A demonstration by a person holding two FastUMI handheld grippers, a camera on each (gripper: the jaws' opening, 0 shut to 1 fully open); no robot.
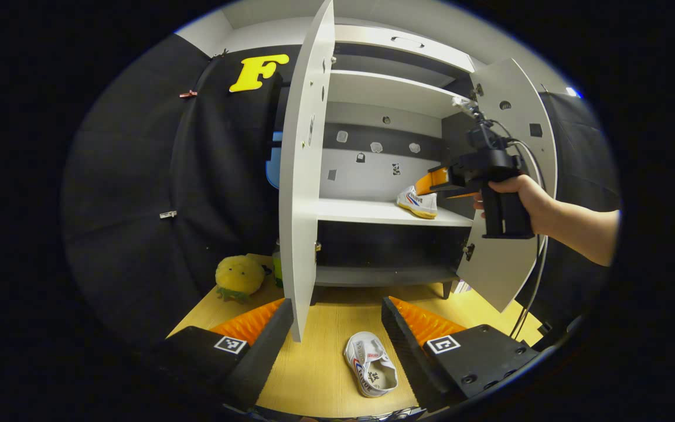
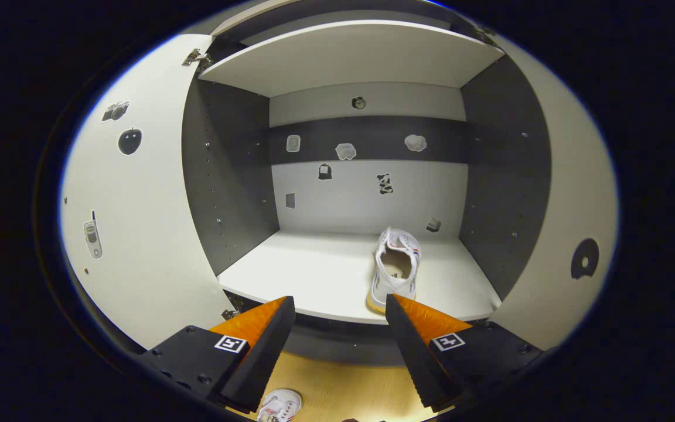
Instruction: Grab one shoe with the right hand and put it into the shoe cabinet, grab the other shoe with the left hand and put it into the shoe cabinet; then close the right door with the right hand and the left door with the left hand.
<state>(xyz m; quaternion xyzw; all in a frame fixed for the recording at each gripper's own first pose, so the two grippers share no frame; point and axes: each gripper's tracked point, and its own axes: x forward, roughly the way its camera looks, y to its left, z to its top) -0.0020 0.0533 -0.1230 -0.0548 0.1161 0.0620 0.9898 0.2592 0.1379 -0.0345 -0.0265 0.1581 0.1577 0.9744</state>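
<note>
In the left gripper view, the left claw (image 1: pixel 337 334) is spread wide and empty, with the second shoe (image 1: pixel 371 363) lying on the wooden bench (image 1: pixel 314 375) just near of it and slightly right, its long axis running near to far; this hand looks best placed to take it. Far right, the right claw (image 1: pixel 425 183) hovers beside the first shoe (image 1: pixel 418 203) on the cabinet's middle shelf (image 1: pixel 361 211). In the right gripper view, that right claw (image 2: pixel 340 316) is also spread and holds nothing, the shelved shoe (image 2: pixel 395 266) just beyond it with its heel nearest.

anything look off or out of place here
Nothing damaged or spilled. One white shoe stands on the cabinet shelf; the other shoe lies tipped on its side on the wooden floor, between the open left tongs. Both cabinet doors hang open.
</note>
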